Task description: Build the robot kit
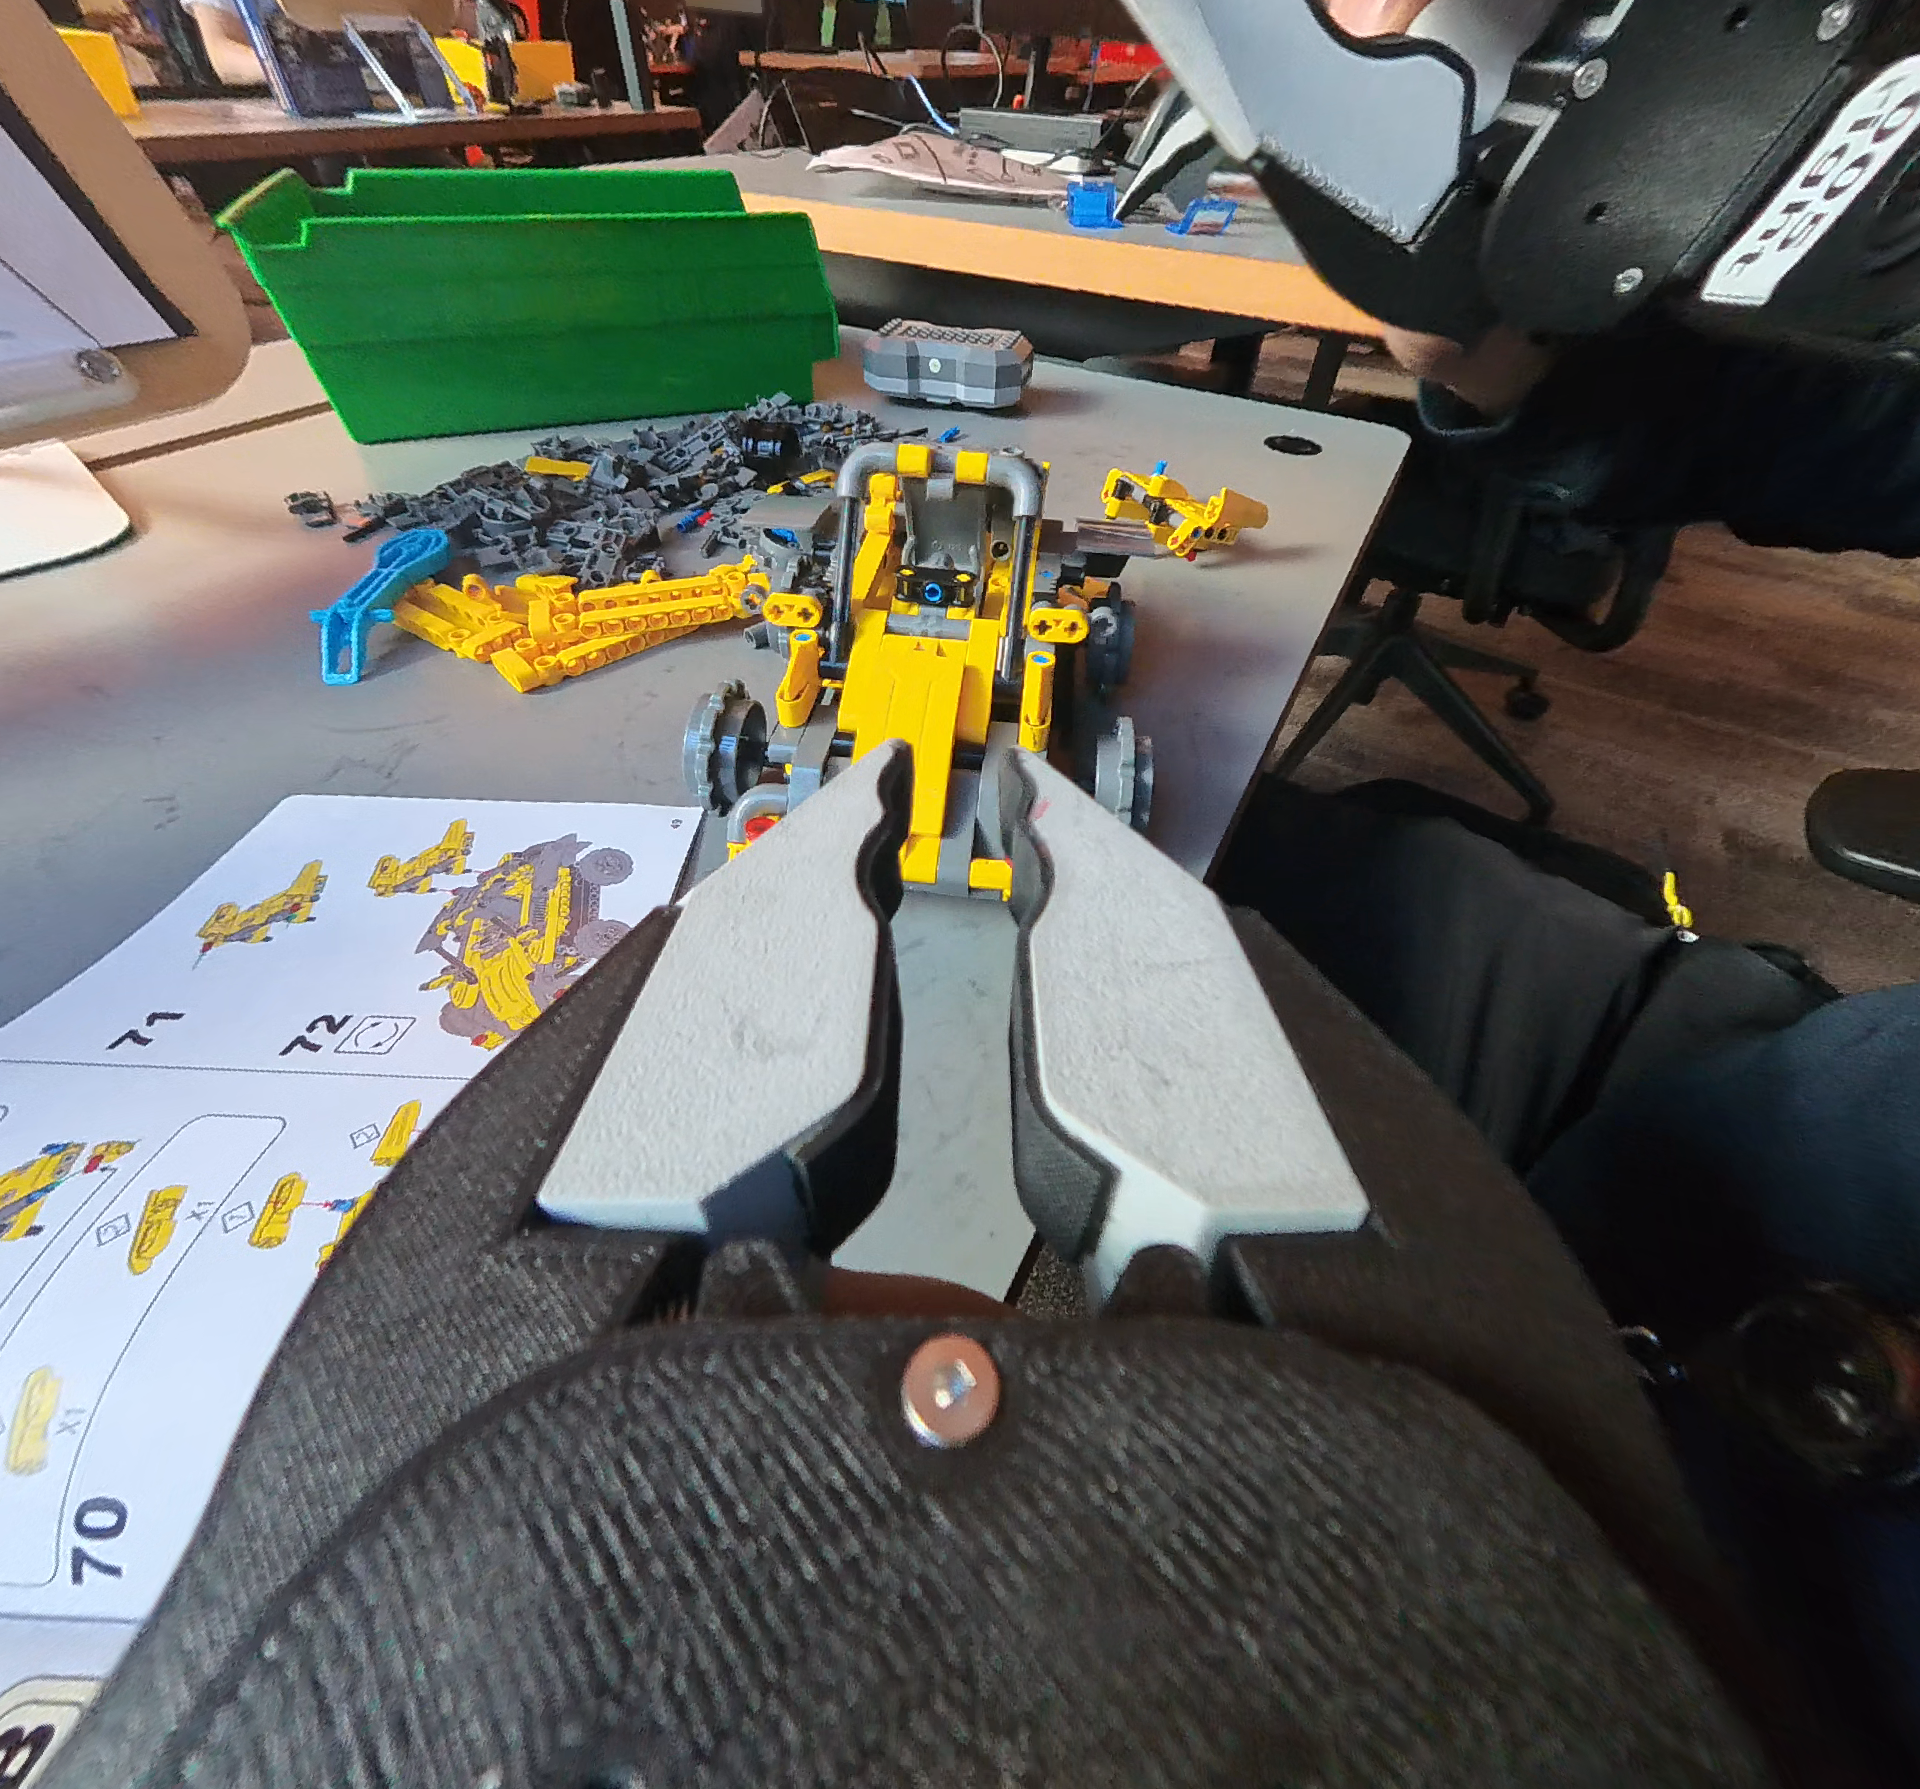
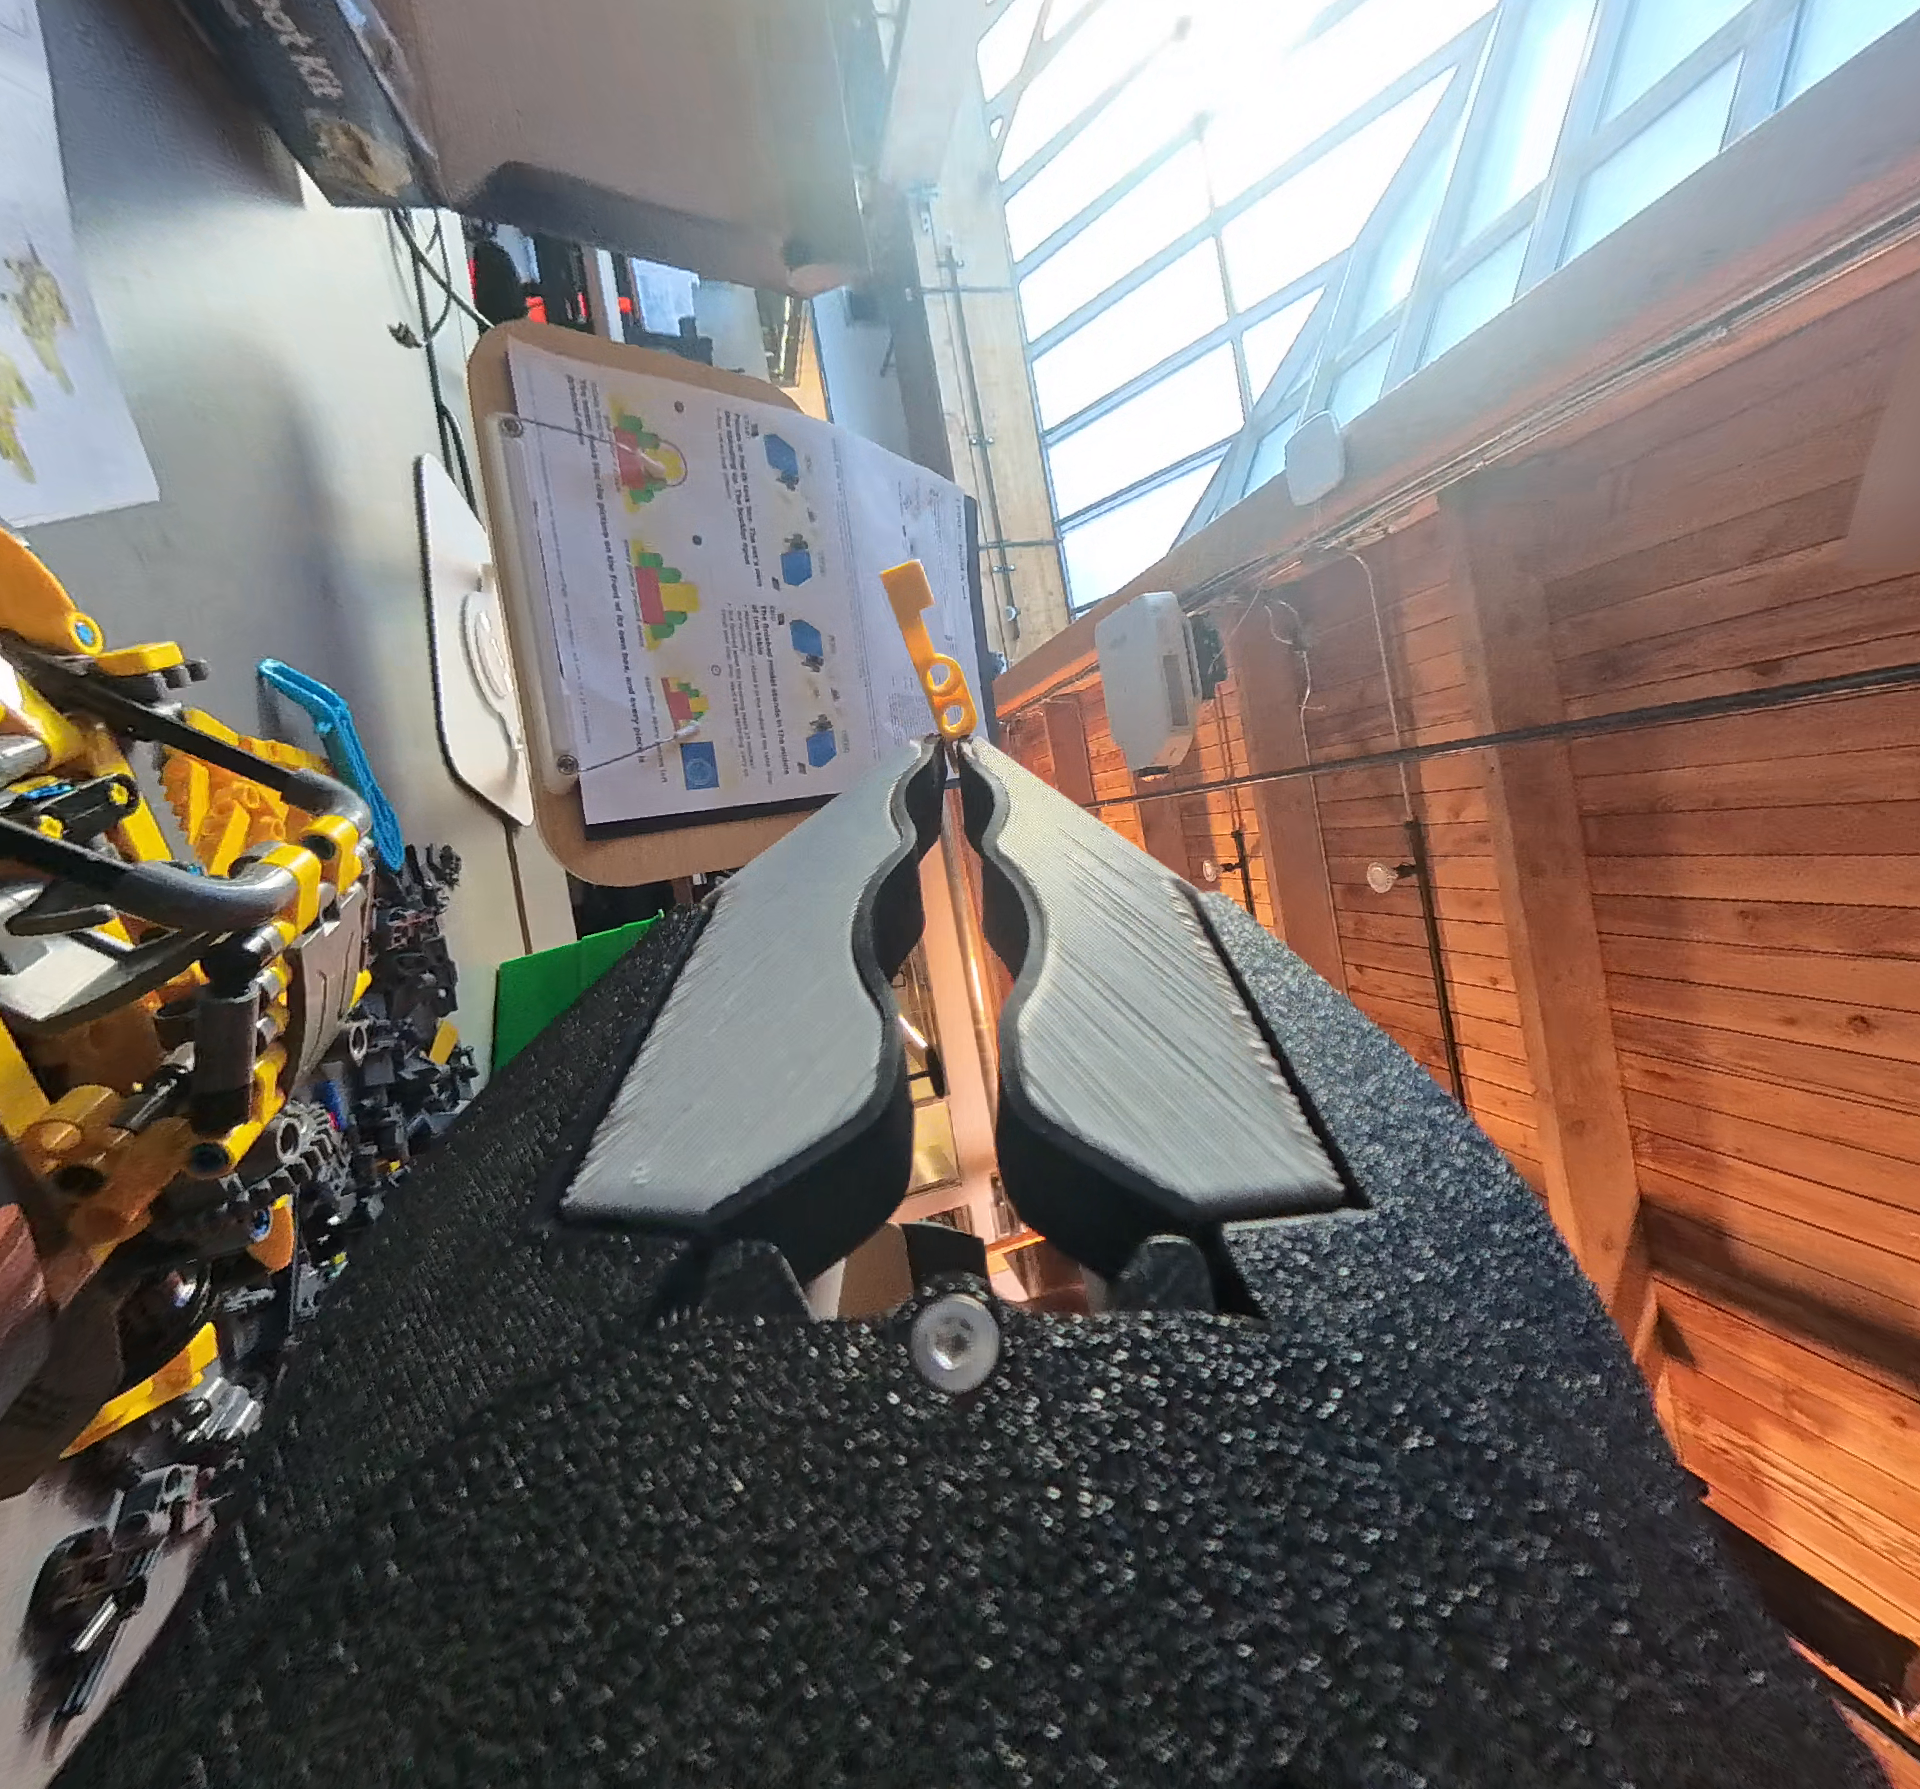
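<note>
A yellow and grey brick model vehicle [image 1: 925, 659] stands on the grey table [image 1: 208, 700]. My left gripper [image 1: 958, 783] is shut on the vehicle's near end, one finger on each side of its yellow body. My right gripper [image 2: 951, 752] is held up in the air, rolled sideways, and is shut on a small yellow lever-shaped piece [image 2: 928, 648] that sticks out past its tips. In the left wrist view its fingers [image 1: 1299, 46] show above and to the right of the vehicle. The vehicle also shows at the left edge of the right wrist view [image 2: 156, 908].
Behind the vehicle lie a pile of grey pieces [image 1: 623, 492], yellow beams [image 1: 582, 617], a blue tool [image 1: 374, 596], a small yellow subassembly [image 1: 1184, 508], a grey box [image 1: 948, 363] and a green bin [image 1: 540, 305]. An instruction booklet [image 1: 312, 1064] lies at front left. The table edge [image 1: 1330, 648] is close on the right. Tip to tip, the grippers are about 15 centimeters apart.
</note>
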A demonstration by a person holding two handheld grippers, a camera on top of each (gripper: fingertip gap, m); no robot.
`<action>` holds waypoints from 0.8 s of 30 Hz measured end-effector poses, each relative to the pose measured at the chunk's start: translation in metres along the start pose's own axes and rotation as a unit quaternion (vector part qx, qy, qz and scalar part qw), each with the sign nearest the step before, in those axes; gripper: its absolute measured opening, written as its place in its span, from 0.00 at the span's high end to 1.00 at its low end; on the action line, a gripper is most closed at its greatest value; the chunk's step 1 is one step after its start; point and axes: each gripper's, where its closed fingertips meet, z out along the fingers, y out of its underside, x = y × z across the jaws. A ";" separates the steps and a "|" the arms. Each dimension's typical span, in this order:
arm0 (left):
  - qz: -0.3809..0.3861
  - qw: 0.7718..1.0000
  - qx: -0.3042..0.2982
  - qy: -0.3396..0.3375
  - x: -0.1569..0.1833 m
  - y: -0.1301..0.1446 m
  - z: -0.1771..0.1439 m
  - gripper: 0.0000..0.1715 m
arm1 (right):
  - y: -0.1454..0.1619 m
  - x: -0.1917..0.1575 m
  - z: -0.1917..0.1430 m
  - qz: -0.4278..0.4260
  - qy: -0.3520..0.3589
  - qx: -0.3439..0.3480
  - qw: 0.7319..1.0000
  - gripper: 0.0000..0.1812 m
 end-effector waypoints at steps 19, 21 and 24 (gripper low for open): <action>0.246 0.968 0.022 -0.048 0.010 -0.047 0.004 0.87 | -0.018 -0.061 -0.022 0.358 -0.325 -0.041 0.874 0.99; 0.249 0.968 0.021 -0.027 0.017 -0.055 0.008 0.86 | -0.023 -0.067 -0.031 0.450 -0.398 -0.048 0.798 0.99; 0.303 0.953 0.008 -0.011 0.026 -0.062 0.012 0.82 | -0.028 -0.073 -0.053 0.546 -0.496 -0.070 0.671 0.99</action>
